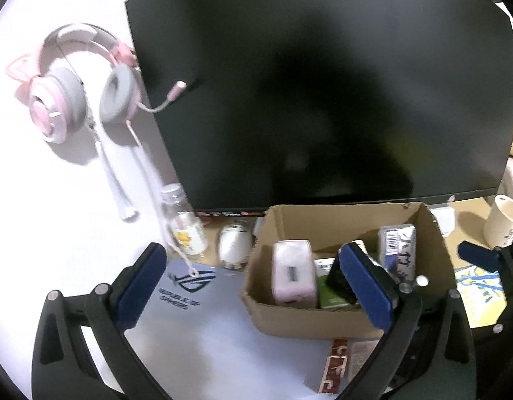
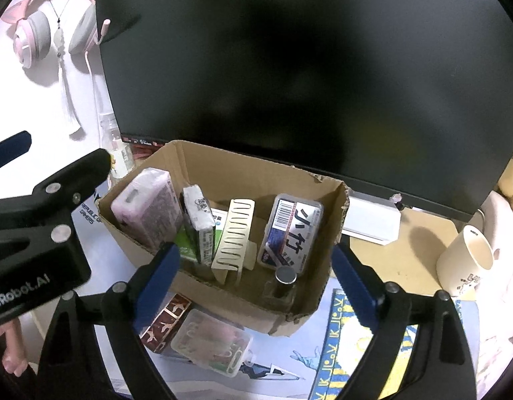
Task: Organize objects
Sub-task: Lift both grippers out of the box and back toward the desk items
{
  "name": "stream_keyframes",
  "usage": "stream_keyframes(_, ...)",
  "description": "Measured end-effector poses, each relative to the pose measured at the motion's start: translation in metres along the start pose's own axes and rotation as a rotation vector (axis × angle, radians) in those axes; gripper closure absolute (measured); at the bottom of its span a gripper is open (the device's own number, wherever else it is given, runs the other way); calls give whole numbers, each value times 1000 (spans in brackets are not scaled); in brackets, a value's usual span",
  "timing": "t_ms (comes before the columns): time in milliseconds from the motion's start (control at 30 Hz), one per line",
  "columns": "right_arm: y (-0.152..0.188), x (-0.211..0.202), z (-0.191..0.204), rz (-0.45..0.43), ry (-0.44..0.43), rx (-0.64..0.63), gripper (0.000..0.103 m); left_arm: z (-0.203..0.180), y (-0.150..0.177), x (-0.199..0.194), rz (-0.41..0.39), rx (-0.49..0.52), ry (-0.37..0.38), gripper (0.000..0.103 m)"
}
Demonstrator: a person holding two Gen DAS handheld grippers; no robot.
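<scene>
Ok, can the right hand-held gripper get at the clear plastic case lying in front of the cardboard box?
Probably yes. The right hand-held gripper is open and empty, and the clear plastic case lies uncovered on the mat, outside the cardboard box, near its left finger. Nothing sits on it; only the red patterned box touches its side.

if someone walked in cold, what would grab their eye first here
Most likely the big dark monitor filling the back of the desk, with the open cardboard box in front of it crammed with small packages. Next, the pink cat-ear headset hanging on the white wall to the monitor's left. Both the left gripper and the right gripper stand open and empty near the box.
</scene>
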State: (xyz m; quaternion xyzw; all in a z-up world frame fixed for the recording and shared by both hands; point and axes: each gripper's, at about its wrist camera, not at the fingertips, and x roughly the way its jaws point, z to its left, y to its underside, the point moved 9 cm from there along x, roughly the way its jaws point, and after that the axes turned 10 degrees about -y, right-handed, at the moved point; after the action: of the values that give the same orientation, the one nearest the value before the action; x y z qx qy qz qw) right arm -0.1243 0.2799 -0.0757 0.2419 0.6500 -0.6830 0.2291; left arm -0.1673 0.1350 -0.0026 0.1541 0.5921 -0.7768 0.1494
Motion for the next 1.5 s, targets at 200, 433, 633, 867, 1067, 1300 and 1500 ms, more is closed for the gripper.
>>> stream_keyframes(200, 6, -13, 1, -12, 29, 6, 0, 21, 0, -12, -1, -63, 9, 0)
stream_keyframes(433, 15, -31, 2, -31, 28, 34, 0, 28, 8, -26, 3, -93, 35, 0)
stream_keyframes(633, 25, -44, 4, -52, 7, 66, 0, 28, 26, -29, 33, -102, 78, 0)
stream_keyframes(867, 33, -54, -5, -96, 50, 119, 0, 25, 50, -22, 101, -70, 131, 0)
stream_keyframes(1067, 41, -48, -10, -77, 12, 187, 0, 19, 62, -16, 165, -93, 182, 0)
stream_keyframes(1300, 50, -34, -10, -37, -30, 225, 0, 2, 74, -10, 180, 18, 149, 0)
stream_keyframes(1500, 57, -19, -20, -4, -59, 316, 0, -2, 86, 1, 225, 28, 169, 0)
